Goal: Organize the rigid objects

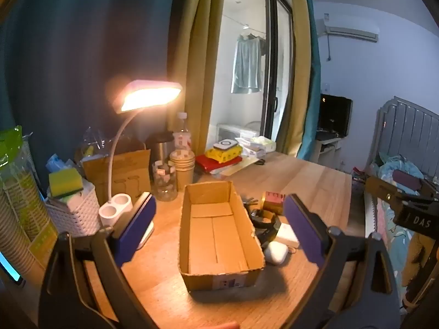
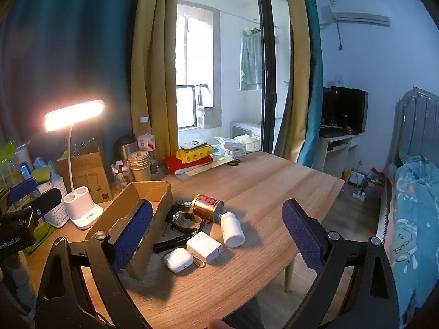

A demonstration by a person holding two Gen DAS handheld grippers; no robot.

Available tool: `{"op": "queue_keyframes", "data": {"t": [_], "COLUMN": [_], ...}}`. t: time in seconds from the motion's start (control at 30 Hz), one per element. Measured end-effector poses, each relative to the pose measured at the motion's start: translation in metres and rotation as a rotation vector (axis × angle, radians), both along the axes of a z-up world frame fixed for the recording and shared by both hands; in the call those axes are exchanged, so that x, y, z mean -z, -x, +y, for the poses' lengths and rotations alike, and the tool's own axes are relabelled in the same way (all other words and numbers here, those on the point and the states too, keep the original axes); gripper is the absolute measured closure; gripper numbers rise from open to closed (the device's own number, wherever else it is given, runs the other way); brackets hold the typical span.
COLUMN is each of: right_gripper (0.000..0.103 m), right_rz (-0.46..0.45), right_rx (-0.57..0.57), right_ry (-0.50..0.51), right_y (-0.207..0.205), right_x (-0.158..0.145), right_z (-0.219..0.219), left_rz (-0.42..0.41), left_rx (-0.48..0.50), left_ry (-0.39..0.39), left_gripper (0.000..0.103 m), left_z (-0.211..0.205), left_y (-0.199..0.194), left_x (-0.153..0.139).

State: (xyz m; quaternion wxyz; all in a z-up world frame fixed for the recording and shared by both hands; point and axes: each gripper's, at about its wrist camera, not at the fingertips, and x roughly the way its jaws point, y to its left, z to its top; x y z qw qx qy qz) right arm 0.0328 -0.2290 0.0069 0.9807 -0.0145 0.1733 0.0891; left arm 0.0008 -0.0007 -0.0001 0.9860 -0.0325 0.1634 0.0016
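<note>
An open, bare cardboard box point(image 1: 219, 235) point(image 2: 131, 213) sits on the wooden table point(image 1: 315, 181) point(image 2: 260, 181). To its right lie a gold tin on its side point(image 2: 207, 207) point(image 1: 273, 201), a white bottle point(image 2: 232, 229), a white power bank point(image 2: 204, 246) point(image 1: 286, 235), a white earbud case point(image 2: 178, 259) point(image 1: 275, 252), a black stick-shaped item point(image 2: 172, 242) and a black watch point(image 2: 183, 220) point(image 1: 263, 220). My left gripper point(image 1: 219, 227) hangs open above the box, holding nothing. My right gripper point(image 2: 216, 235) is open over the small items, clear of them.
A lit desk lamp point(image 1: 148, 96) point(image 2: 74, 113), white basket point(image 1: 75, 213), paper cups point(image 1: 182, 168), a glass jar point(image 1: 164, 181), bottle and thermos line the table's back left. Books and packets point(image 2: 192, 156) lie at the back. A bed point(image 2: 411, 219) stands right of the table.
</note>
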Motion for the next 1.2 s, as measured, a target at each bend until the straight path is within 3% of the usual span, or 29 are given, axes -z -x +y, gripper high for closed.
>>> {"op": "queue_keyframes", "data": {"t": [0.17,1.2], "right_gripper": [0.006,0.006], "right_rz": [-0.002,0.013], "right_rx": [-0.001,-0.003], "right_ry": [0.003,-0.003], "right_y": [-0.0002,-0.0008], "right_x": [0.0002,0.0026], "right_z": [-0.0001,0.0], "left_rz": [-0.011,0.004], "left_rx": [-0.013,-0.014], "left_ry": [0.044,0.022], "left_gripper": [0.008,0.008], "left_z": [0.0093,0.0046], "left_y": [0.0019,-0.0022], "left_x": [0.0021,-0.0014]}}
